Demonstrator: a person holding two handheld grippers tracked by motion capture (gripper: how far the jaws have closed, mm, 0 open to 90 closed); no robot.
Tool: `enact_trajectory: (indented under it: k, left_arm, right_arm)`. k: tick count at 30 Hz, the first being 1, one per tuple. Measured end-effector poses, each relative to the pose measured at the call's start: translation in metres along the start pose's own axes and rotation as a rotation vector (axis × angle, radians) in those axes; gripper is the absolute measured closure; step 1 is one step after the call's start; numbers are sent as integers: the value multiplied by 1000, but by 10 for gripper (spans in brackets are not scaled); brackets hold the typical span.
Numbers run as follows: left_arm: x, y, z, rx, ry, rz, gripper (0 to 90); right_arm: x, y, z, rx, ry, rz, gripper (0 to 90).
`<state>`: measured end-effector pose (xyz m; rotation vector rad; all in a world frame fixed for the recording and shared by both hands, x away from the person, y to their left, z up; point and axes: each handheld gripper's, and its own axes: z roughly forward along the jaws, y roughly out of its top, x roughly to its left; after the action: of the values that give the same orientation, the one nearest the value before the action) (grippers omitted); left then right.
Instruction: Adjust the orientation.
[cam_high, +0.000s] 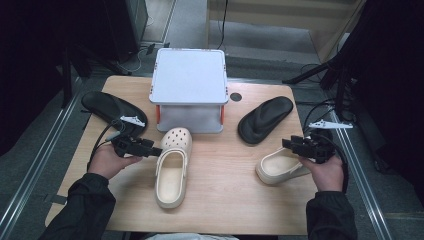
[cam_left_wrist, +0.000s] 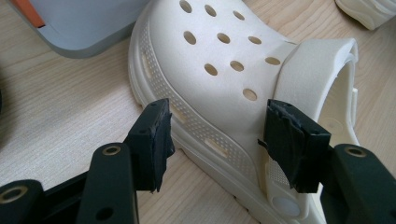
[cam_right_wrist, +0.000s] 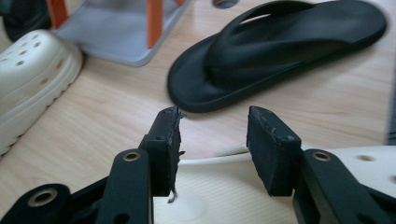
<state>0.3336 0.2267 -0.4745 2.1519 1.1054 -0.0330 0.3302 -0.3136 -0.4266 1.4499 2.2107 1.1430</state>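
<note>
Light wooden table carries a grey two-tier plastic rack w/ orange legs, two black foam flip-flops, and two cream perforated foam clogs. Center clog lies toe toward the rack; left gripper has jaws apart, straddling its side wall, not pressing. Right gripper is apart too, hovering over the second clog. Risk: left pads look set to catch only the sloped edge, so the clog may slip or twist on lifting. Rack's lower shelf is hidden under the top; the second clog's heel sits behind the hand.
</note>
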Motion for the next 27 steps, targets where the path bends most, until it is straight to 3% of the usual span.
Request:
enact_trajectory:
  k: [7,12,17,20,23,27]
  left_arm:
    - [1,-1,1,9,-2,-2,422]
    - [1,-1,0,8,0,1,422]
    - [0,-1,1,6,-3,-5,421]
    - [1,-1,1,9,-3,-7,421]
    - [1,-1,1,6,-2,-12,421]
    - [1,-1,1,11,-2,-7,421]
  right_arm:
    - [-17,6,-10,-15,-50,-1,523]
    - [-30,-5,-5,20,-91,23,491]
    - [-35,-14,2,36,-108,35,484]
    - [-39,-21,7,84,-150,43,479]
    - [-40,-24,8,80,-184,65,478]
    - [-39,-30,10,67,-227,58,515]
